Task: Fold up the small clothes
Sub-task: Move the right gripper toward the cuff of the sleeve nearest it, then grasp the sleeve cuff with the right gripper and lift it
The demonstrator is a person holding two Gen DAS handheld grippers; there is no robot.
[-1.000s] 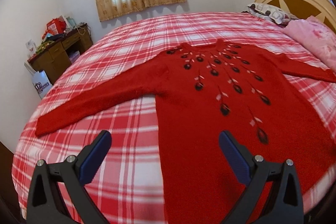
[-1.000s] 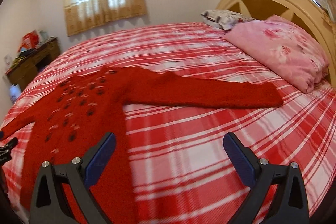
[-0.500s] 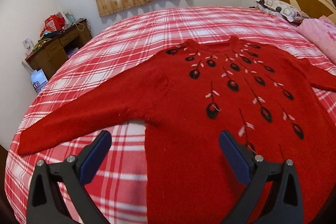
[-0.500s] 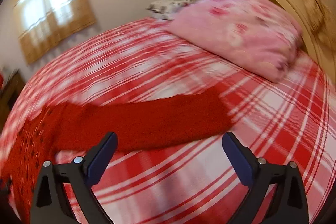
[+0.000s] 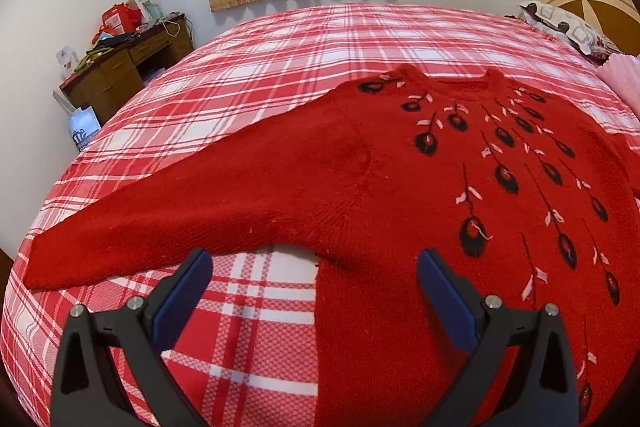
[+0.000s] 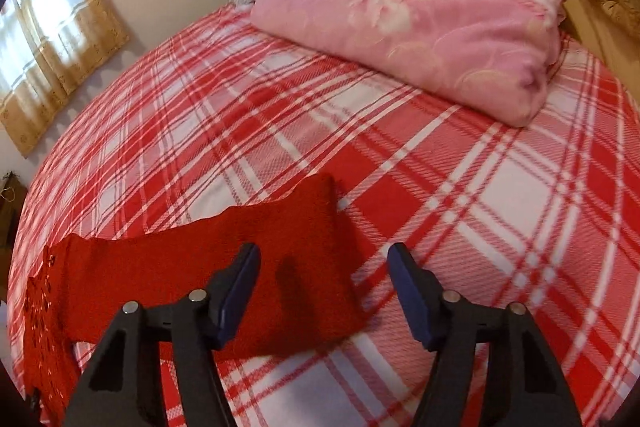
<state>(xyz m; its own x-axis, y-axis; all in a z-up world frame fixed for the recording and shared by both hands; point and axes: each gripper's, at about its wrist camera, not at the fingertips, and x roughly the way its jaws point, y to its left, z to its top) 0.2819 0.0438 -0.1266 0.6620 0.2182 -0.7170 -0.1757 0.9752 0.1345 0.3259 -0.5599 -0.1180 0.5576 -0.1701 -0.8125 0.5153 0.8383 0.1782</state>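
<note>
A red knitted sweater [image 5: 360,187] with black teardrop motifs lies flat, front up, on the red-and-white plaid bedspread [image 5: 256,75]; its neckline points to twelve o'clock in the left wrist view, one sleeve [image 5: 168,223] stretching toward eight o'clock; the left gripper [image 5: 314,279] hangs above the armpit, jaws wide apart, nothing between them; the right gripper [image 6: 322,283] hovers over the other sleeve's cuff [image 6: 304,251], its jaws just narrowing yet still apart, the cuff's edge between them, pads not pressing; a pink floral quilt [image 6: 420,11] sits folded at one o'clock.
</note>
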